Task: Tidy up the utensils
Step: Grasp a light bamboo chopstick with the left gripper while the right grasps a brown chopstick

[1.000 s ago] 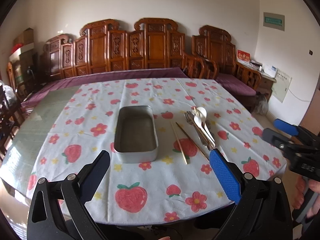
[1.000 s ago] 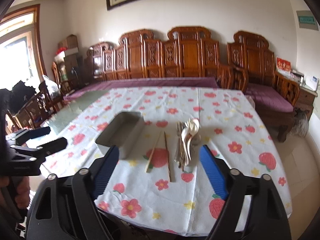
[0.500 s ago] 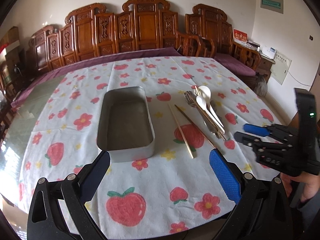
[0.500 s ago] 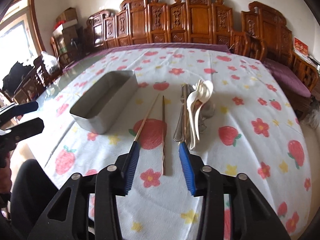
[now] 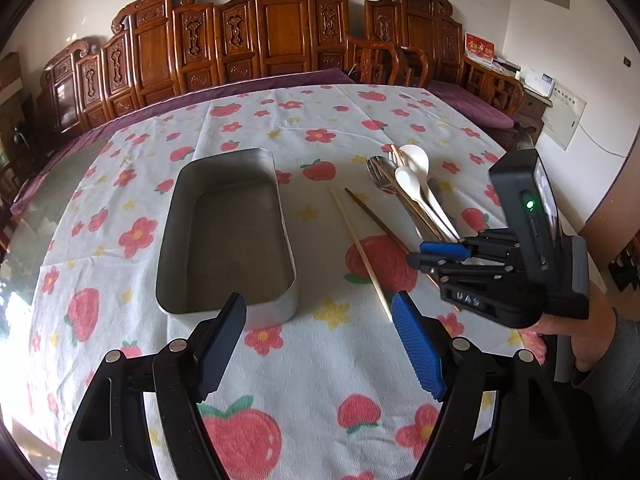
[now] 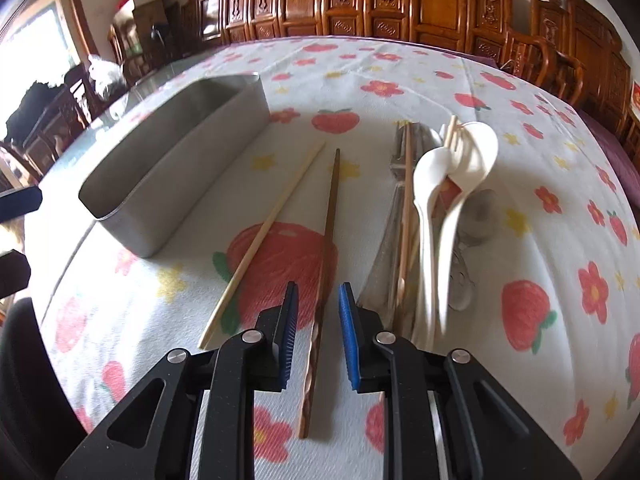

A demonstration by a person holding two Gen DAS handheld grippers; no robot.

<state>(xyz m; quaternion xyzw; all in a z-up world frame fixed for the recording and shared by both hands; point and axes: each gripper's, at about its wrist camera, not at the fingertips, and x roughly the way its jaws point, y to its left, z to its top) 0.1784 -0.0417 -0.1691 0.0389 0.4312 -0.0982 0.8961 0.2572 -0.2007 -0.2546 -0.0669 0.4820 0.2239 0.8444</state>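
- The right gripper point(image 6: 318, 336) has dropped low to the table point(image 5: 320, 368) since a second ago, its fingers narrowed from wide to a slim gap straddling the dark chopstick point(image 6: 326, 248), not yet clamped on it.
- That suggests the dark chopstick is the first pick; the metal tin point(image 5: 228, 236) at left is empty.
- The pale chopstick point(image 6: 264, 240) lies just left of it; spoons and forks point(image 6: 436, 208) are piled to the right.
- The left gripper point(image 5: 320, 344) has moved nearer the tin, fingers wide and holding nothing.
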